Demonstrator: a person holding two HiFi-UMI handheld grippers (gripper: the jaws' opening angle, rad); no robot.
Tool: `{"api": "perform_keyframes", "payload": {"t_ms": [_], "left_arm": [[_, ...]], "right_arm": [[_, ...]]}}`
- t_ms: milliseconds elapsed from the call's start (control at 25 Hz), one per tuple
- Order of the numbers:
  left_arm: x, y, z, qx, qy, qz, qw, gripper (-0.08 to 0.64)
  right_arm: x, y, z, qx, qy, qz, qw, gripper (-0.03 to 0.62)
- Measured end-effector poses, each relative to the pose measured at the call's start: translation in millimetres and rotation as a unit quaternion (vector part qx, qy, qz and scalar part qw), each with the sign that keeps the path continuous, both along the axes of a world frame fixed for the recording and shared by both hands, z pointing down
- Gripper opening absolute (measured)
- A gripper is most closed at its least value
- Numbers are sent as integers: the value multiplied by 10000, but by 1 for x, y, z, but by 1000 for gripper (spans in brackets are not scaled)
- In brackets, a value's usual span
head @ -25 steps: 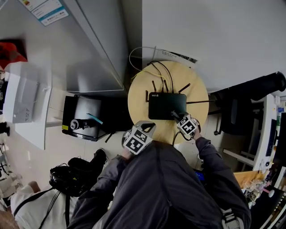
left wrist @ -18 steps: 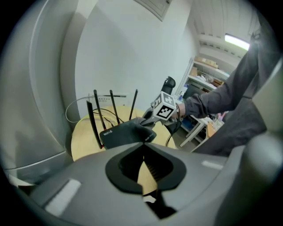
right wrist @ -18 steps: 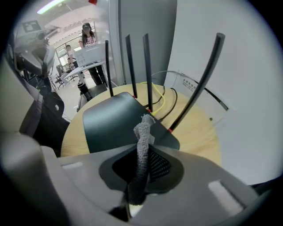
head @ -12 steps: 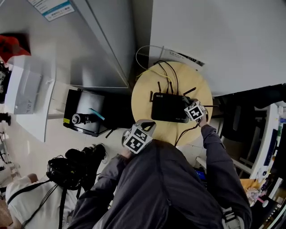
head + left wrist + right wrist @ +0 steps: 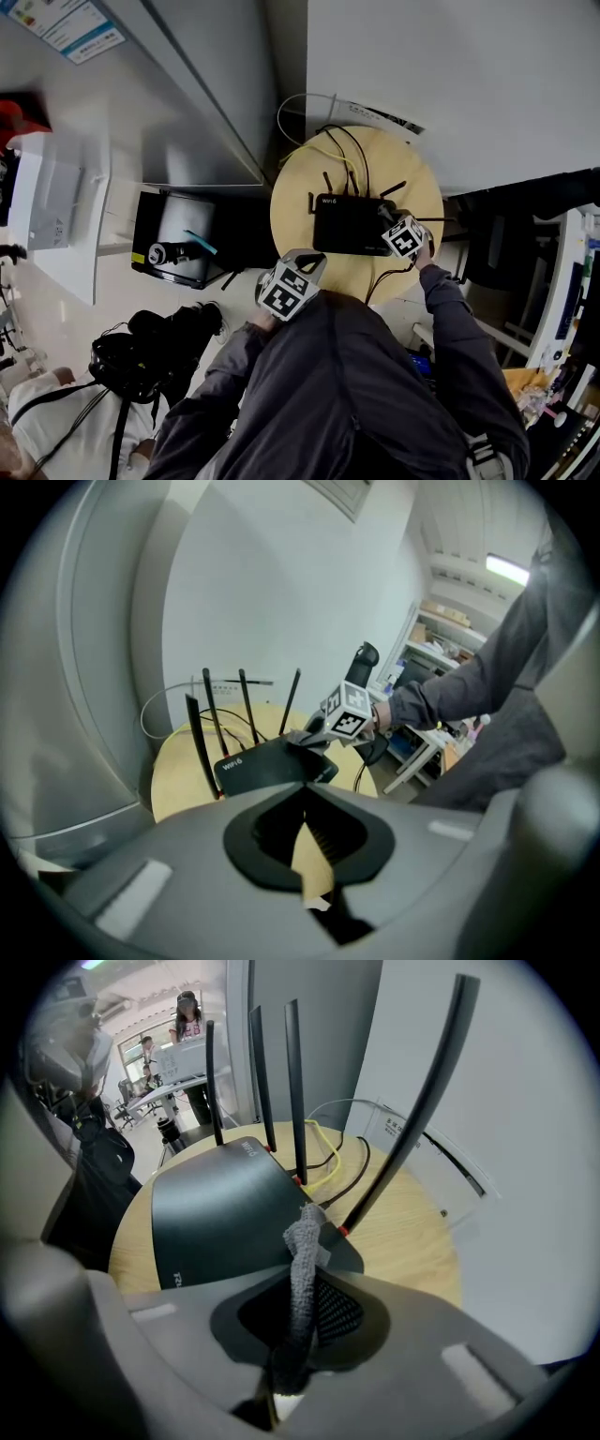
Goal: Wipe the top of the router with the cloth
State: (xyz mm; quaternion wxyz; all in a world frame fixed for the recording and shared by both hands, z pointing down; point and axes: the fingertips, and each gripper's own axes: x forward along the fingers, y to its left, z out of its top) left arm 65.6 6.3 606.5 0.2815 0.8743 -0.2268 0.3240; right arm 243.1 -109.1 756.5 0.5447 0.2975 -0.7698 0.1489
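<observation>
A black router (image 5: 345,223) with several upright antennas lies on a round wooden table (image 5: 300,202). My right gripper (image 5: 392,225) is over the router's right end, shut on a grey cloth (image 5: 302,1260). The cloth's free end (image 5: 305,735) rests on the router's top (image 5: 216,1208) near the antenna bases. My left gripper (image 5: 296,274) hangs near the table's front edge, short of the router (image 5: 267,766). Its jaws meet at the tips with nothing between them (image 5: 302,822).
Cables (image 5: 330,141) trail from the router's back over the table's far side to a grey wall. An open black case (image 5: 178,246) and a black bag (image 5: 141,352) lie on the floor at the left. Furniture (image 5: 562,272) stands at the right.
My right gripper has carried the cloth from the router's near right corner up onto its right end. The left gripper has stayed where it was.
</observation>
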Motion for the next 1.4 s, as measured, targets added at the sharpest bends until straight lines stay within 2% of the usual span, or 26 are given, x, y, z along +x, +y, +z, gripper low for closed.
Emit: {"api": "perform_keyframes", "payload": {"t_ms": [280, 440, 560, 960, 1040, 1160, 1400], "left_arm": [[5, 1, -1, 38, 23, 184, 9998, 0], [7, 2, -2, 57, 47, 271, 9996, 0], [7, 3, -3, 81, 57, 306, 9995, 0], [2, 4, -6, 143, 71, 306, 9994, 0], [2, 5, -7, 164, 83, 320, 9993, 0], [2, 7, -8, 175, 103, 336, 9992, 0], [4, 7, -10, 224, 137, 394, 9989, 0]], "right_arm": [[-4, 45, 1, -104, -239, 242, 9994, 29], [-11, 71, -1, -153, -219, 69, 9996, 29], [-12, 86, 0, -185, -233, 113, 9995, 29], [-13, 93, 4, -349, -300, 325, 9984, 29], [-17, 90, -4, -400, -445, 484, 9970, 29], [-32, 75, -37, -92, -885, 653, 9939, 29], [-73, 67, -111, 701, -1349, 370, 9877, 29]]}}
